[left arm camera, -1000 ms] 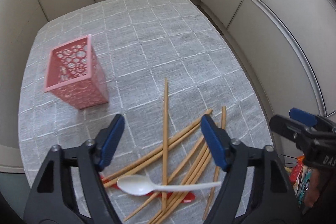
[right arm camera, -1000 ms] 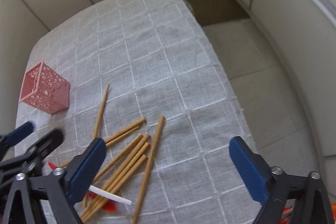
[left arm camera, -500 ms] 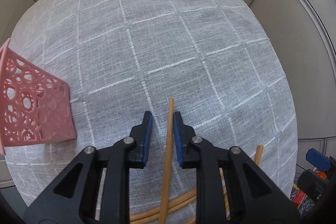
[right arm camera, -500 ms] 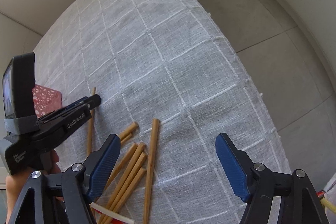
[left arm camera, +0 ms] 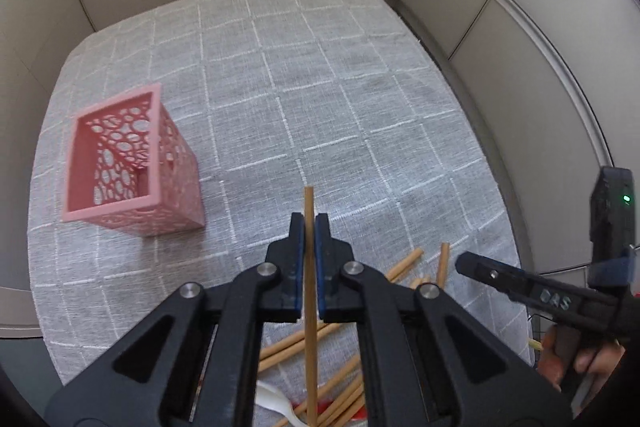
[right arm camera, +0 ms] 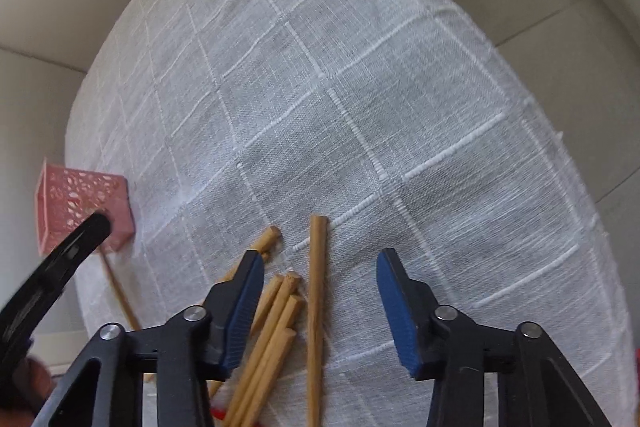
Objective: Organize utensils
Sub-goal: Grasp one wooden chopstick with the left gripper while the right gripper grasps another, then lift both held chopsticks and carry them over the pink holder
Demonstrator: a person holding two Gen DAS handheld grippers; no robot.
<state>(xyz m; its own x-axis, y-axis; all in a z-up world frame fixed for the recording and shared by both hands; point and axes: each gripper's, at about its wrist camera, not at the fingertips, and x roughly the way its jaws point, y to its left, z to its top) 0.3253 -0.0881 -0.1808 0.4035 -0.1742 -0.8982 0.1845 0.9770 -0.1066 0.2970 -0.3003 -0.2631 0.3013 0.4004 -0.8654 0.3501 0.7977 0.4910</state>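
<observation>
left claw (left arm camera: pixel 309 227): clamped tight on one chopstick (left arm camera: pixel 309 211), whose tip pokes out past the pads toward 12 o'clock while the long rest runs back toward 6 o'clock under the claw.
slip risk: the grip sits near the far end, so most of the stick's length hangs behind; I judge it may swing or slide out when tilted.
drag risk: the held stick's tail crosses the chopstick pile (left arm camera: pixel 340 399) and a white spoon (left arm camera: pixel 276 405) at 6 o'clock; whether it is clear of them is hard to tell, and lifting could flick the others.
right claw (right arm camera: pixel 320 291): narrowing, with nothing pinched yet; a single chopstick (right arm camera: pixel 317 307) lies between its blue pads, pointing to 12 o'clock.
double-grab risk: a bundle of chopsticks (right arm camera: pixel 272 331) lies just beside the left pad at 7 o'clock; closing could catch an extra stick or skew the single one.
collision risk: the two claws work near each other over one pile and could knock together.
pink basket (left arm camera: pixel 132 167): upright and seemingly empty at 10 o'clock on the checked cloth (left arm camera: pixel 320 87), apart from the pile.
drop-in risk: a long stick entering off-centre could tip the light basket.
</observation>
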